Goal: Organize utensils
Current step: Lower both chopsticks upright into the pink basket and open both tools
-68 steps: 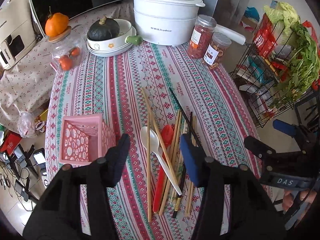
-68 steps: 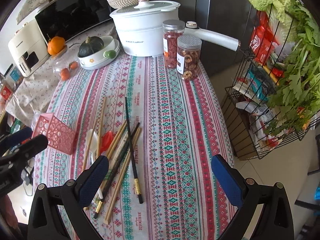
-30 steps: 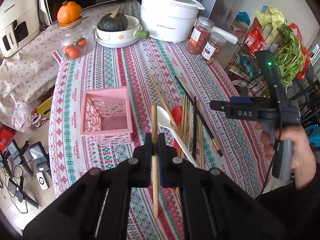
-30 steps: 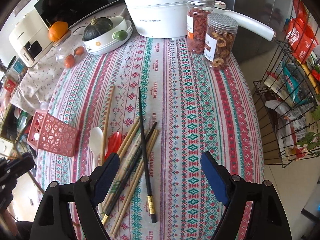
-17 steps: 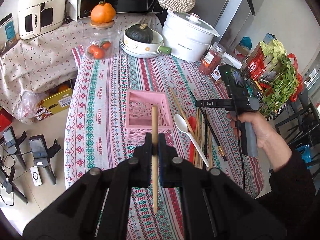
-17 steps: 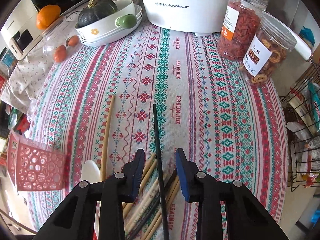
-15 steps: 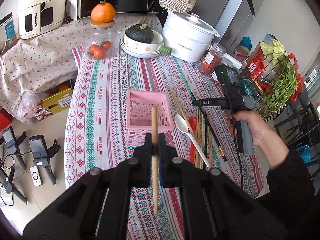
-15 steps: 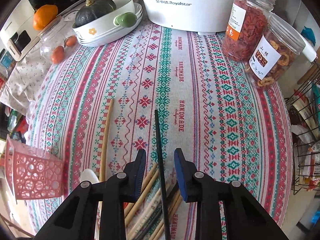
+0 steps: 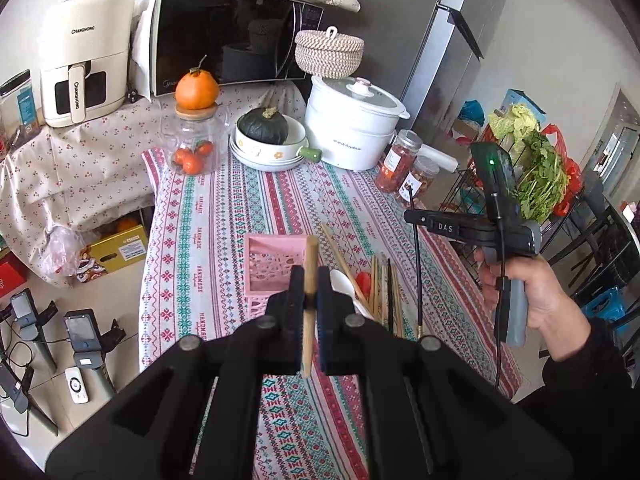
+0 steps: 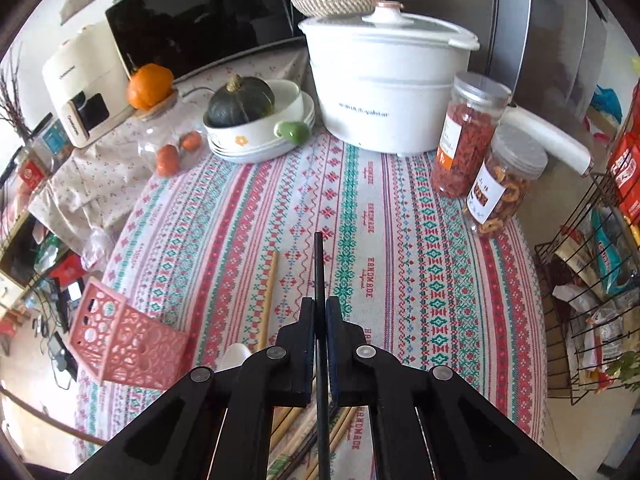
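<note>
Utensils: a wooden chopstick (image 9: 310, 280) is clenched in the left gripper (image 9: 310, 300) jaws above the counter (image 9: 224, 240), and a black chopstick (image 10: 319, 280) in the right gripper (image 10: 319, 344) jaws. The pink basket (image 9: 268, 264) at the left view's centre looks empty. At its 3 o'clock lie loose chopsticks (image 9: 384, 284), a white spoon (image 9: 346, 284) and something red (image 9: 363, 280). At 12 o'clock stand a white pot (image 9: 352, 128) and two jars (image 9: 408, 168).

White cooker (image 9: 352, 130), two jars (image 10: 484, 156), squash in bowl (image 9: 266, 132), orange on glass jar (image 9: 197, 90), microwave (image 9: 228, 40).
</note>
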### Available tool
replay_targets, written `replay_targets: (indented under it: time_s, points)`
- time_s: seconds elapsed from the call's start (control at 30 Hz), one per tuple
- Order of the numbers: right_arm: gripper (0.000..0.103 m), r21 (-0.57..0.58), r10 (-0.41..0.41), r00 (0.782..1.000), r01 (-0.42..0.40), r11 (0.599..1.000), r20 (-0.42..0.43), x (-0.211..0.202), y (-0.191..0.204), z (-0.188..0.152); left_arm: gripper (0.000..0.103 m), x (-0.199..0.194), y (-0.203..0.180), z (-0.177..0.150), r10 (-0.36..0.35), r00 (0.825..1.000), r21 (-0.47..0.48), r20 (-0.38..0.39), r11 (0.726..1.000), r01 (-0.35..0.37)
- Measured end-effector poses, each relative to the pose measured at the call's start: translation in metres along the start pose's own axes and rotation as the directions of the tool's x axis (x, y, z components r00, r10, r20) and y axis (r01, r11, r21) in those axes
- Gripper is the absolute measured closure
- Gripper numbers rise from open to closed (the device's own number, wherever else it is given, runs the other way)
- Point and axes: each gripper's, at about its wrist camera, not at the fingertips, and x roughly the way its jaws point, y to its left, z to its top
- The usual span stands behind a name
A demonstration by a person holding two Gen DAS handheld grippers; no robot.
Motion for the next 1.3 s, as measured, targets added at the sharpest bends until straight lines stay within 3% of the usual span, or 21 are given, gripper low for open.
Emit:
replay_targets:
  time_s: [0.17,0.33,0.5,0.6,0.73,0.97,1.3]
  points:
    - [0.098,-0.001,0.020,0.990,-0.020,1.000,0.141,-0.072,0.010,-0.009,0.097,-0.034,-0.009,0.008,-0.031,0.984,0.028,0.175,0.999,0.027]
    - [0.098,-0.021,0.067,0.959,-0.064,0.998,0.274,-0.122,0.026,-0.003,0.097,-0.056,-0.010,0.018,0.001,0.930,0.028,0.366,1.000,-0.012]
    - [0.098,-0.067,0.149,0.925,-0.134,0.989,0.350,-0.156,0.055,0.006,0.097,-0.049,-0.003,0.025,0.058,0.888,0.009,0.457,0.998,-0.070]
    - [0.098,-0.089,0.197,0.904,-0.177,0.980,0.380,-0.170,0.071,0.013,0.097,-0.040,0.001,0.028,0.078,0.878,0.001,0.473,0.996,-0.089]
    - [0.098,-0.107,0.253,0.880,-0.230,0.967,0.403,-0.175,0.091,0.021,0.097,-0.024,0.003,0.028,0.097,0.885,-0.006,0.456,0.994,-0.106]
    - [0.098,-0.122,0.305,0.853,-0.280,0.952,0.424,-0.164,0.111,0.028,0.097,0.006,0.006,0.026,0.122,0.922,0.001,0.367,0.991,-0.132]
    - [0.098,-0.119,0.312,0.879,-0.288,0.950,0.362,-0.128,0.116,0.032,0.097,0.033,0.018,0.029,0.122,0.961,-0.035,0.247,0.993,-0.117]
